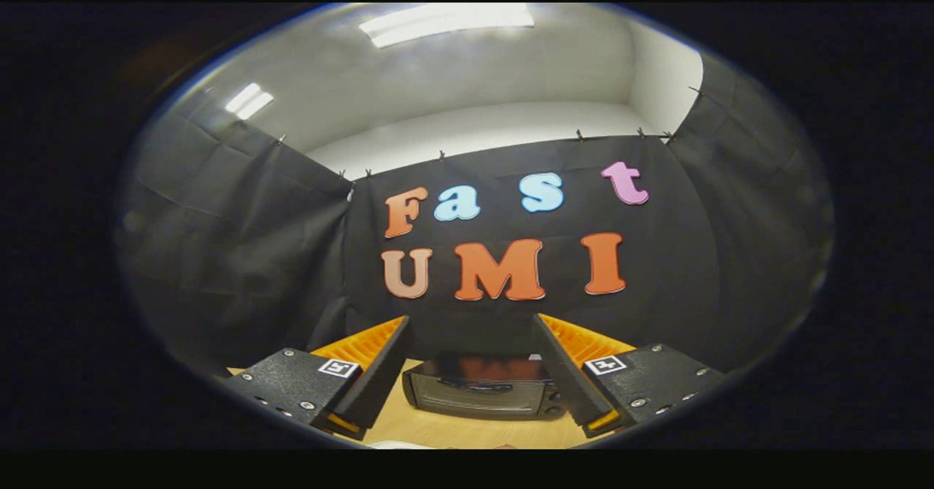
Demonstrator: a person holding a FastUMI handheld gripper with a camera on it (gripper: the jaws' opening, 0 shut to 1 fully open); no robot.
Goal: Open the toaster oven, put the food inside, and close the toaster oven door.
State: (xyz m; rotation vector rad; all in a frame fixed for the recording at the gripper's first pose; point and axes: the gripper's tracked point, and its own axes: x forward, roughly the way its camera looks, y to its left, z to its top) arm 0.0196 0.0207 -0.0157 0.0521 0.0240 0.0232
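A dark toaster oven [483,390] stands on the wooden table, beyond and between my two fingers, its glass door shut and its handle across the top of the door. My gripper [471,328] is held high and well back from it, its fingers spread wide apart with nothing between them. A sliver of something pale [394,444] lies on the table nearer to me; I cannot tell what it is.
The light wooden tabletop [438,427] stretches in front of the oven. Black cloth walls [233,255] close in behind the oven and on both sides. A white ceiling with light panels [445,22] is overhead.
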